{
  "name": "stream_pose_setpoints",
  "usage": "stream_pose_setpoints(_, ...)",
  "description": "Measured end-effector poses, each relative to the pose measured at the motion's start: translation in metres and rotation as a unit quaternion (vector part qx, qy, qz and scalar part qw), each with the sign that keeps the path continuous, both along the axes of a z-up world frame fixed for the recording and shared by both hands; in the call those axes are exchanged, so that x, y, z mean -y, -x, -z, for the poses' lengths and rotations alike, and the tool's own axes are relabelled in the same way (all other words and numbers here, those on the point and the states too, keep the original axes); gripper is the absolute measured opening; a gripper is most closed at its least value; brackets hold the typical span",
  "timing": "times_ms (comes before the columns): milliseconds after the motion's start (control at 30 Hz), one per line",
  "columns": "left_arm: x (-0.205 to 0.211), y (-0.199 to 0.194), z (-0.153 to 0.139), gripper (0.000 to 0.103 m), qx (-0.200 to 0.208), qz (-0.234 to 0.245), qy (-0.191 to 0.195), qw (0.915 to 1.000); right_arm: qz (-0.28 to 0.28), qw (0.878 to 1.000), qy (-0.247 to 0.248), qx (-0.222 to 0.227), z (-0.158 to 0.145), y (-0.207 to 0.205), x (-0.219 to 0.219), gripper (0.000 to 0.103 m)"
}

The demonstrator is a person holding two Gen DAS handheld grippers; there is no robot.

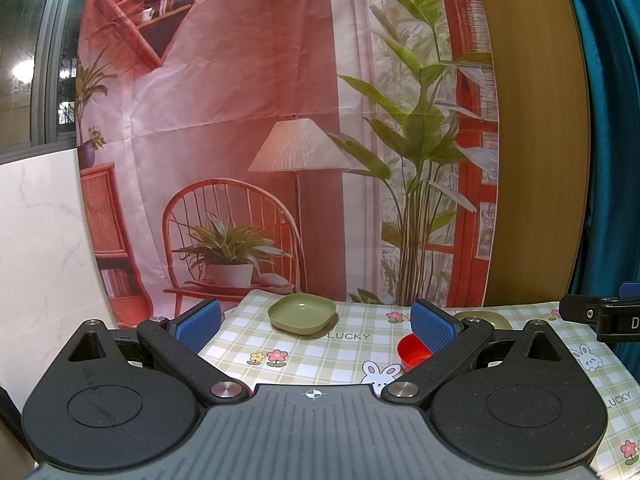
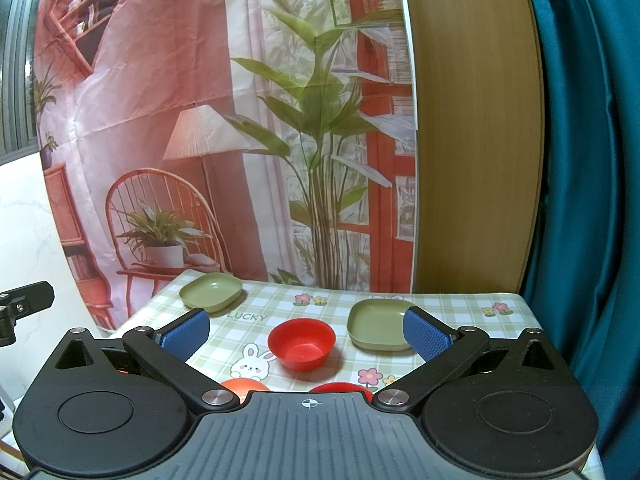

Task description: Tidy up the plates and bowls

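Observation:
A green square plate (image 1: pixel 303 313) sits at the table's far left; it also shows in the right wrist view (image 2: pixel 211 291). A second green plate (image 2: pixel 376 328) lies at the right, partly hidden in the left wrist view (image 1: pixel 482 317). A red bowl (image 2: pixel 301 343) stands in the middle; its edge shows in the left wrist view (image 1: pixel 412 352). An orange bowl (image 2: pixel 244 387) and another red bowl (image 2: pixel 340 389) peek out just below. My left gripper (image 1: pixel 316 322) and right gripper (image 2: pixel 306 330) are both open, empty, above the table's near side.
The table has a green checked cloth (image 2: pixel 280 304) with rabbits and flowers. A printed room backdrop (image 2: pixel 200 120) hangs behind it. A wooden panel (image 2: pixel 472 140) and teal curtain (image 2: pixel 584 160) stand to the right. The table's left edge drops off near the white marbled wall (image 1: pixel 40 240).

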State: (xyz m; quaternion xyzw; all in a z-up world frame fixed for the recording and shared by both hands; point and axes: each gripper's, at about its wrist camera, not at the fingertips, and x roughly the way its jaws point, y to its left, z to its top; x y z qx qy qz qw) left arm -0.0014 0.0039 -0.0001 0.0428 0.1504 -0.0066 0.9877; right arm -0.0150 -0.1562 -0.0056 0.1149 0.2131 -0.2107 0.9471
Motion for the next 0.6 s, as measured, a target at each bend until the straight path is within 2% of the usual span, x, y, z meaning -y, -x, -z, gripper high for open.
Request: stream_pose_setpoints(600,0.0002,-0.0002,0.0007,0.102,0.0,0.0,0.001,1.0,0.0,1.0,0.0,0.0,-0.0003,0.0007,-0.0005,0.103)
